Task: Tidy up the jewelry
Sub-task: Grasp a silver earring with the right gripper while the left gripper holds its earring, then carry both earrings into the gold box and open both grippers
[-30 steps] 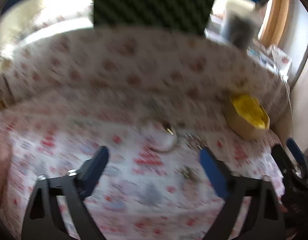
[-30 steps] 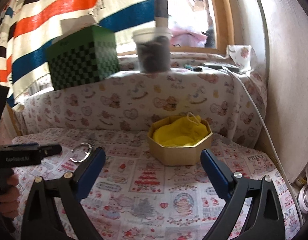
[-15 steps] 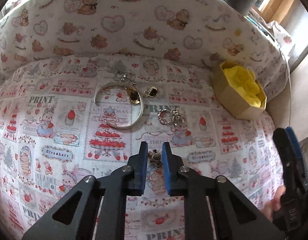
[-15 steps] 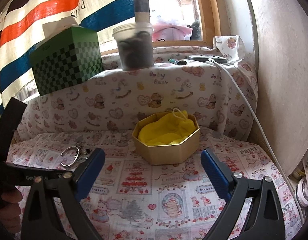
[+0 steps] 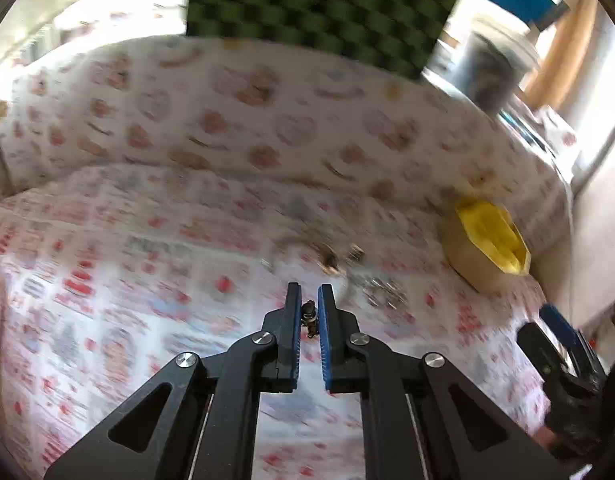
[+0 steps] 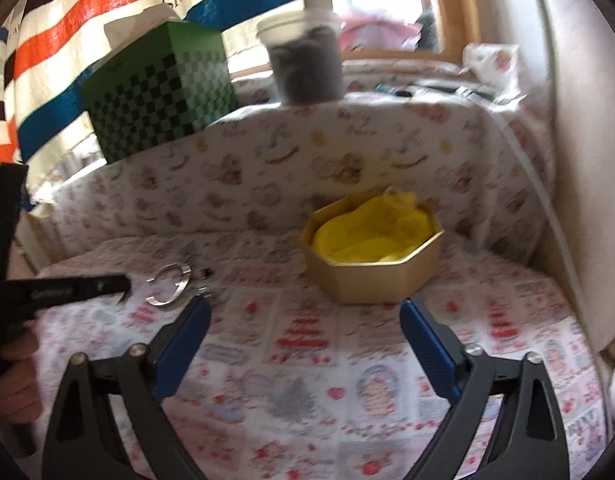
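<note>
My left gripper (image 5: 308, 292) is shut on a small dark earring (image 5: 310, 316) and holds it above the patterned cloth; it also shows at the left of the right wrist view (image 6: 121, 286). More jewelry lies blurred beyond it: small pieces (image 5: 341, 258) and a chain cluster (image 5: 383, 290). A silver bangle (image 6: 169, 283) lies on the cloth. The gold octagonal box (image 6: 373, 276) with yellow lining (image 6: 371, 236) stands at the right; it also shows in the left wrist view (image 5: 473, 264). My right gripper (image 6: 305, 310) is open and empty, just in front of the box.
A raised ledge covered in bear-print cloth (image 6: 347, 160) backs the work area. On it stand a green checkered box (image 6: 159, 88) and a plastic jar (image 6: 305, 60). A white cable (image 6: 547, 216) runs down the right wall.
My left gripper closed on the earring on the cloth and has now lifted it, tilting up. The right gripper stayed open and drifted so the box sits further right.
</note>
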`<act>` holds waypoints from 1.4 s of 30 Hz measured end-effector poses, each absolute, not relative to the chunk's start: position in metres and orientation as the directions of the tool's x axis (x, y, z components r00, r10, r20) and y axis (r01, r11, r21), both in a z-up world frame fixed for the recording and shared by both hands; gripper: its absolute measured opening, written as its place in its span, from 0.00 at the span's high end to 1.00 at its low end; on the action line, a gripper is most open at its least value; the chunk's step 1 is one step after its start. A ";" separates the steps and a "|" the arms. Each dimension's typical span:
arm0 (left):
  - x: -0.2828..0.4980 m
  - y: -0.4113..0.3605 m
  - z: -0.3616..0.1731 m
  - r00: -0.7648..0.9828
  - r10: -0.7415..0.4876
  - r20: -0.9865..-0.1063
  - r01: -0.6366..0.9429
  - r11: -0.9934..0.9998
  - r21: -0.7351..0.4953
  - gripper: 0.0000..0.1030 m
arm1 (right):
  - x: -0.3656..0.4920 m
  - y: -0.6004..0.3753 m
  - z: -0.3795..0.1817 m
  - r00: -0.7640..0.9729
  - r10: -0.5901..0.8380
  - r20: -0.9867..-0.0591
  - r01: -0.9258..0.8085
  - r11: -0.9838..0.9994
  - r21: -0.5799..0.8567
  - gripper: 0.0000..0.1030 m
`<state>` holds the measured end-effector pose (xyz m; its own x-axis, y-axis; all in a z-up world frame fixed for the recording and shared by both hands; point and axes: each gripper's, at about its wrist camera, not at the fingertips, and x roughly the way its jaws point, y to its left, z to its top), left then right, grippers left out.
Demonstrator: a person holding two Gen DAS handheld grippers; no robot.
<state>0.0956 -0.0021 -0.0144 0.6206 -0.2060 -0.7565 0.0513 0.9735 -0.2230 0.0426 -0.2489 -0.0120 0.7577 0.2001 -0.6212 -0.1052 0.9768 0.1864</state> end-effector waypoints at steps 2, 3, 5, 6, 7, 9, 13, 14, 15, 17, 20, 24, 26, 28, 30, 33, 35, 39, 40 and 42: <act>0.097 0.007 -0.011 0.631 -0.168 -0.758 0.028 0.981 -0.194 0.93 | 0.049 -0.244 -0.008 0.726 0.206 -0.657 -0.102 0.976 0.193 0.29; 0.098 0.011 -0.011 0.629 -0.155 -0.762 0.019 0.983 -0.185 0.93 | 0.052 -0.241 -0.006 0.714 0.216 -0.666 -0.110 0.974 0.198 0.32; 0.098 0.018 -0.011 0.631 -0.141 -0.763 -0.005 0.983 -0.185 0.93 | 0.059 -0.229 -0.001 0.682 0.252 -0.687 -0.145 0.967 0.210 0.38; 0.098 0.021 -0.011 0.631 -0.134 -0.764 -0.016 0.982 -0.186 0.93 | 0.063 -0.222 -0.001 0.660 0.252 -0.708 -0.154 0.967 0.201 0.40; 0.099 0.022 -0.011 0.631 -0.129 -0.765 -0.026 0.982 -0.186 0.93 | 0.068 -0.215 -0.001 0.635 0.249 -0.731 -0.160 0.968 0.191 0.48; 0.097 0.032 -0.011 0.631 -0.121 -0.766 -0.039 0.982 -0.187 0.93 | 0.082 -0.197 -0.003 0.585 0.263 -0.767 -0.195 0.964 0.181 0.58; 0.103 0.027 -0.016 0.628 -0.089 -0.773 -0.046 0.987 -0.152 0.93 | 0.109 -0.167 -0.015 0.479 0.300 -0.825 -0.237 0.949 0.207 0.74; 0.104 0.028 -0.017 0.625 -0.091 -0.775 -0.049 0.987 -0.156 0.93 | 0.114 -0.160 -0.019 0.461 0.303 -0.834 -0.239 0.948 0.212 0.76; 0.104 0.030 -0.017 0.622 -0.095 -0.777 -0.055 0.985 -0.165 0.93 | 0.120 -0.154 -0.024 0.452 0.289 -0.844 -0.232 0.952 0.202 0.78; 0.105 0.033 -0.018 0.617 -0.100 -0.781 -0.064 0.982 -0.177 0.93 | 0.125 -0.145 -0.031 0.455 0.256 -0.853 -0.227 0.960 0.166 0.78; 0.106 0.037 -0.019 0.617 -0.093 -0.781 -0.080 0.980 -0.180 0.93 | 0.134 -0.140 -0.038 0.467 0.203 -0.860 -0.212 0.971 0.114 0.79; 0.105 0.039 -0.017 0.618 -0.110 -0.779 -0.086 0.975 -0.205 0.93 | 0.143 -0.142 -0.045 0.455 0.226 -0.861 -0.187 0.970 0.156 0.80; 0.105 0.040 -0.016 0.613 -0.134 -0.779 -0.075 0.971 -0.226 0.93 | 0.144 -0.142 -0.049 0.455 0.223 -0.862 -0.190 0.970 0.151 0.87; 0.105 0.040 -0.016 0.610 -0.152 -0.778 -0.069 0.968 -0.243 0.93 | 0.140 -0.144 -0.051 0.480 0.228 -0.847 -0.172 0.971 0.164 0.88; 0.104 0.039 -0.014 0.618 -0.142 -0.774 -0.068 0.970 -0.232 0.93 | 0.134 -0.149 -0.049 0.495 0.252 -0.831 -0.169 0.967 0.193 0.88; 0.101 0.034 -0.011 0.631 -0.123 -0.766 -0.062 0.976 -0.208 0.93 | 0.120 -0.157 -0.040 0.509 0.295 -0.808 -0.189 0.955 0.230 0.88; 0.098 0.031 -0.009 0.631 -0.118 -0.767 -0.055 0.979 -0.196 0.93 | 0.110 -0.165 -0.031 0.528 0.303 -0.793 -0.203 0.952 0.229 0.89; 0.092 0.023 -0.005 0.645 -0.133 -0.753 -0.024 0.981 -0.194 0.93 | 0.094 -0.185 -0.019 0.574 0.346 -0.742 -0.216 0.938 0.270 0.89; 0.090 0.020 -0.005 0.650 -0.123 -0.750 -0.023 0.983 -0.181 0.93 | 0.093 -0.191 -0.017 0.577 0.353 -0.736 -0.214 0.936 0.280 0.89; 0.089 0.011 -0.006 0.645 -0.112 -0.756 0.002 0.989 -0.145 0.93 | 0.090 -0.202 -0.010 0.579 0.380 -0.721 -0.223 0.925 0.308 0.89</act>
<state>0.0887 0.0109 -0.0064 0.6448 -0.1121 -0.7561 0.0019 0.9894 -0.1450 0.0901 -0.2021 -0.0104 0.5792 0.3796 -0.7214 -0.2231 0.9250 0.3076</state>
